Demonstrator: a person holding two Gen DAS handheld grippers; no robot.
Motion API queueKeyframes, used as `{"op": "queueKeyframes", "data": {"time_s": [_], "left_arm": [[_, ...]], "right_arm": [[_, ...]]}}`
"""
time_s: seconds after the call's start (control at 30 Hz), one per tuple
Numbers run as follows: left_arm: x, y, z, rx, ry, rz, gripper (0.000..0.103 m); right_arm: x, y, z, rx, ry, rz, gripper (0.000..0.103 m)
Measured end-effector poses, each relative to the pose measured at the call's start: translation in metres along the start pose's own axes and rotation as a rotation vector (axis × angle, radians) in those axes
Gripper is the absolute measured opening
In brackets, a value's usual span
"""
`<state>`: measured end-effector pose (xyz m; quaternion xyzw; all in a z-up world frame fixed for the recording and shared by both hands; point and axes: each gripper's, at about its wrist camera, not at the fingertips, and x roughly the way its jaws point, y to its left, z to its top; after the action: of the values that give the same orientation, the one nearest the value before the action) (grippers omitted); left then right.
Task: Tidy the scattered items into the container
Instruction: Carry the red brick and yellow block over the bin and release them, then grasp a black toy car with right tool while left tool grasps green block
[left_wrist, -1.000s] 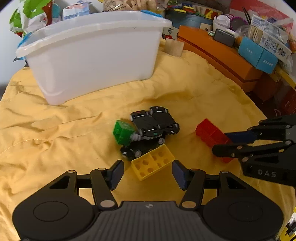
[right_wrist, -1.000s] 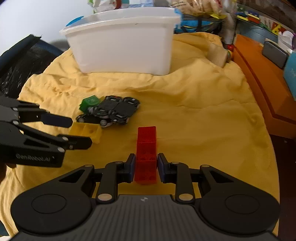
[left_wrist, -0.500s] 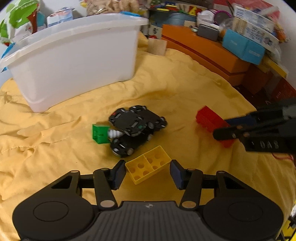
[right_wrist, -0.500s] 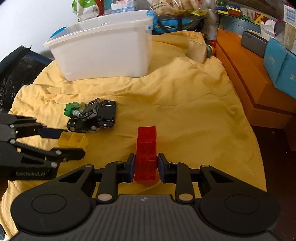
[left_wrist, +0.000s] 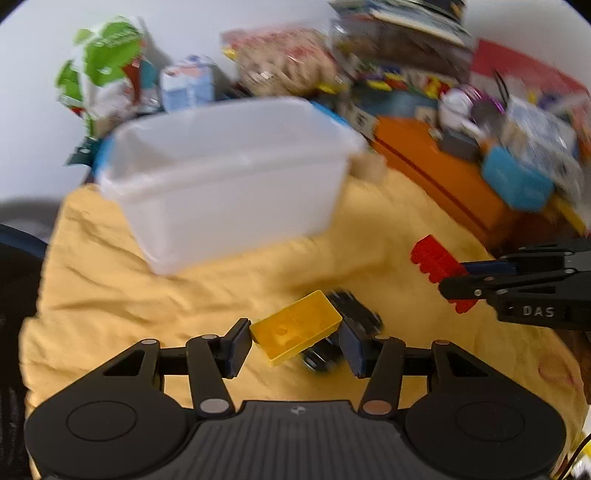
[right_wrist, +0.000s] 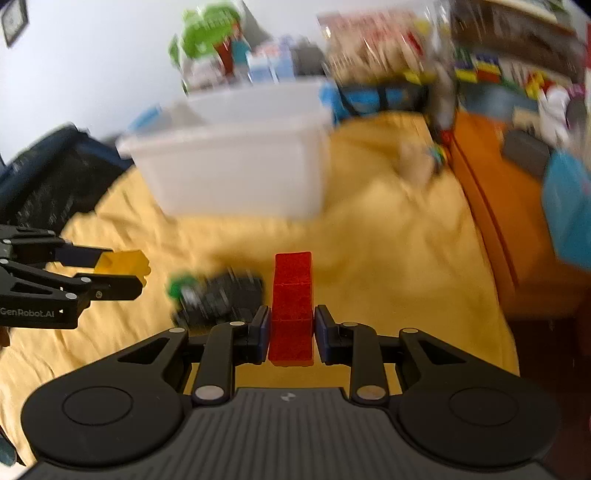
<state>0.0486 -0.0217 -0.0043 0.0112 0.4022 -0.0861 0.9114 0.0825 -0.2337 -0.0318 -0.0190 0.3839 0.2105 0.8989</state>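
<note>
My left gripper (left_wrist: 293, 341) is shut on a yellow brick (left_wrist: 297, 328) and holds it above the yellow cloth; it also shows in the right wrist view (right_wrist: 122, 264). My right gripper (right_wrist: 291, 334) is shut on a red brick (right_wrist: 291, 306), also lifted, seen from the left wrist view (left_wrist: 436, 264). The white container (left_wrist: 229, 177) stands behind on the cloth, open at the top (right_wrist: 236, 158). A black toy car (right_wrist: 221, 295) with a green piece (right_wrist: 177, 286) lies on the cloth between the grippers, partly hidden behind the yellow brick (left_wrist: 351, 314).
The yellow cloth (left_wrist: 110, 288) covers the surface. An orange box (left_wrist: 443, 184) and a blue box (left_wrist: 517, 181) stand along the right side. Bags and toy boxes (left_wrist: 280, 62) crowd the back behind the container. A dark chair (right_wrist: 44, 184) is at the left.
My left gripper closed on the yellow brick and lifted it off the cloth. Both grippers rose and tilted up toward the container, the right still holding the red brick. The views are motion-blurred.
</note>
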Motion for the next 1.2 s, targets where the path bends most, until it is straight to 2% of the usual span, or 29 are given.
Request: {"op": "queueKeyframes", "data": {"time_s": [0.23, 0.43, 0.63, 0.93, 0.97, 1.0, 1.03, 1.07, 1.13, 1.2], "left_arm": [[-0.025, 0.048, 0.055, -0.065, -0.017, 0.053, 0.056], [-0.037, 0.077, 0.11, -0.104, -0.074, 0.076, 0.056], [-0.029, 0.086, 0.157, -0.099, -0.096, 0.074, 0.056], [0.019, 0.098, 0.186, -0.113, -0.025, 0.082, 0.056], [0.029, 0.101, 0.187, -0.112, -0.002, 0.096, 0.061], [0.042, 0.104, 0.187, -0.117, 0.033, 0.118, 0.062], [0.054, 0.108, 0.186, -0.127, 0.068, 0.144, 0.062], [0.063, 0.112, 0.184, -0.137, 0.098, 0.166, 0.062], [0.07, 0.117, 0.176, -0.151, 0.126, 0.19, 0.062], [0.061, 0.113, 0.166, -0.133, 0.086, 0.176, 0.062]], "right_arm": [[-0.013, 0.019, 0.078, -0.043, -0.123, 0.068, 0.029], [-0.005, 0.023, 0.137, -0.056, -0.163, 0.088, 0.029], [0.017, 0.021, 0.168, -0.066, -0.136, 0.081, 0.029], [0.061, 0.012, 0.188, -0.046, -0.052, 0.058, 0.029], [0.068, 0.012, 0.191, -0.047, -0.037, 0.045, 0.03], [0.077, 0.011, 0.192, -0.049, -0.014, 0.023, 0.042], [0.084, 0.01, 0.193, -0.047, -0.001, 0.004, 0.058], [0.089, 0.008, 0.193, -0.045, 0.003, -0.01, 0.062], [0.093, 0.005, 0.19, -0.054, 0.01, -0.021, 0.06], [0.084, 0.004, 0.185, -0.053, -0.016, -0.002, 0.06]]}}
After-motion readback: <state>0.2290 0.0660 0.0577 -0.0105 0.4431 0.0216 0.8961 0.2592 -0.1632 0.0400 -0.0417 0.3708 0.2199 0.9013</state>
